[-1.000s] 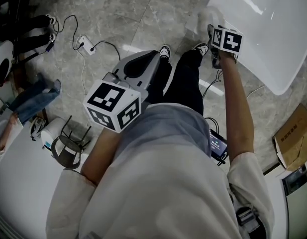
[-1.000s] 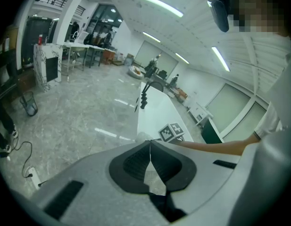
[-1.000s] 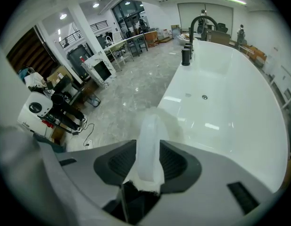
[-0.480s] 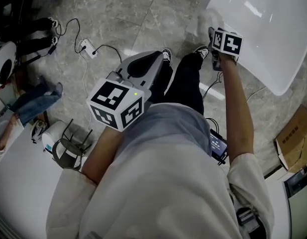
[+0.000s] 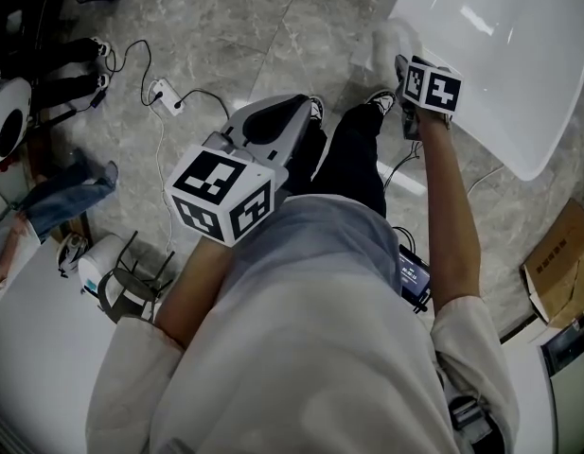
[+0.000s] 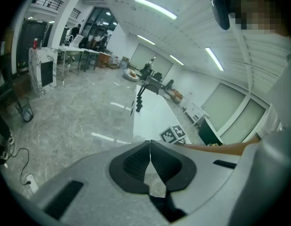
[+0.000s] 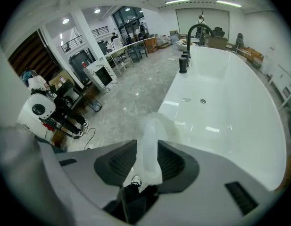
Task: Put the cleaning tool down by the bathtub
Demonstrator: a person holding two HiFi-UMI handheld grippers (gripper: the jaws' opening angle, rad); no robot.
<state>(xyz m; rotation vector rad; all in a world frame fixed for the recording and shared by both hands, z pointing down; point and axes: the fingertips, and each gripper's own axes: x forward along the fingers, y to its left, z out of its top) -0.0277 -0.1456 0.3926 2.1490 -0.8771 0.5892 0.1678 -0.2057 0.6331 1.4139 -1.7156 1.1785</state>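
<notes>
The cleaning tool (image 7: 149, 150) is a whitish, translucent piece. My right gripper (image 7: 148, 158) is shut on it, with the tool standing up between the black pads. In the head view the tool (image 5: 385, 42) shows as a pale blur beyond my right gripper (image 5: 402, 61), just left of the white bathtub (image 5: 504, 60) and above the floor. The bathtub (image 7: 225, 112) fills the right of the right gripper view, with a black tap (image 7: 194, 36) at its far end. My left gripper (image 5: 290, 110) is held over my legs, shut and empty (image 6: 150, 147).
Grey marble floor lies all round. A power strip with cables (image 5: 163, 87) is on the floor at the left, and a black wire stool (image 5: 131, 277) at the lower left. A cardboard box (image 5: 557, 261) lies at the right. My shoes (image 5: 380, 93) stand close to the tub.
Almost nothing differs. Both grippers hold about the same places, and the right one stays shut on the tool beside the tub.
</notes>
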